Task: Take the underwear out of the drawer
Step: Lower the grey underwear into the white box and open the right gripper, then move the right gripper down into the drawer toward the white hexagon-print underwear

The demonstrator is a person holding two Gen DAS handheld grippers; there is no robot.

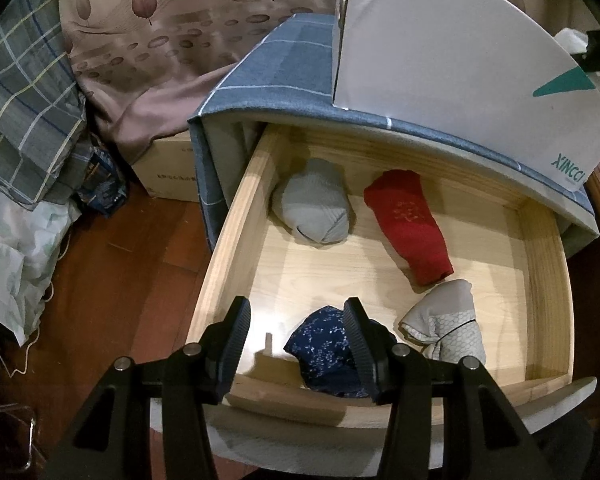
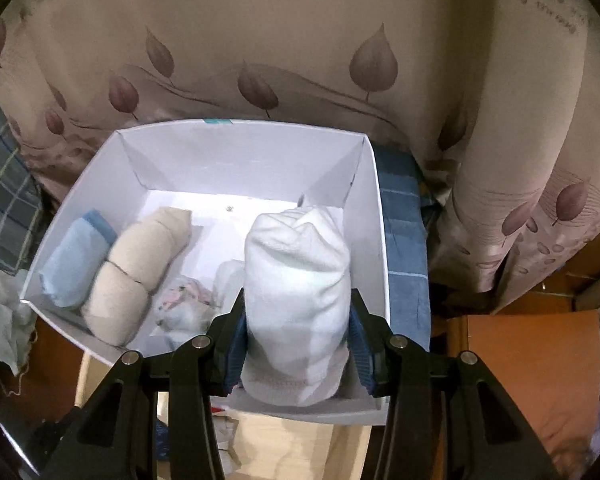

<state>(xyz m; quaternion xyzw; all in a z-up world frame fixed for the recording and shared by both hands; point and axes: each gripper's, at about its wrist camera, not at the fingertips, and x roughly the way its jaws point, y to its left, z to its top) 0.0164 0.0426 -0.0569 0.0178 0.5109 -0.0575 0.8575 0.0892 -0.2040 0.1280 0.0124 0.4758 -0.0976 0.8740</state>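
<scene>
Left claw (image 1: 298,344) hangs open and empty over the drawer (image 1: 228,264) — ahead of it lie grey (image 1: 314,214) and red (image 1: 410,228) rolls, a navy one (image 1: 324,350) between its fingers, a pale one (image 1: 444,324) alongside. Right claw (image 2: 298,344) clamps a white roll (image 2: 298,280) above the white box (image 2: 374,208) — several rolls already inside, four left.
</scene>
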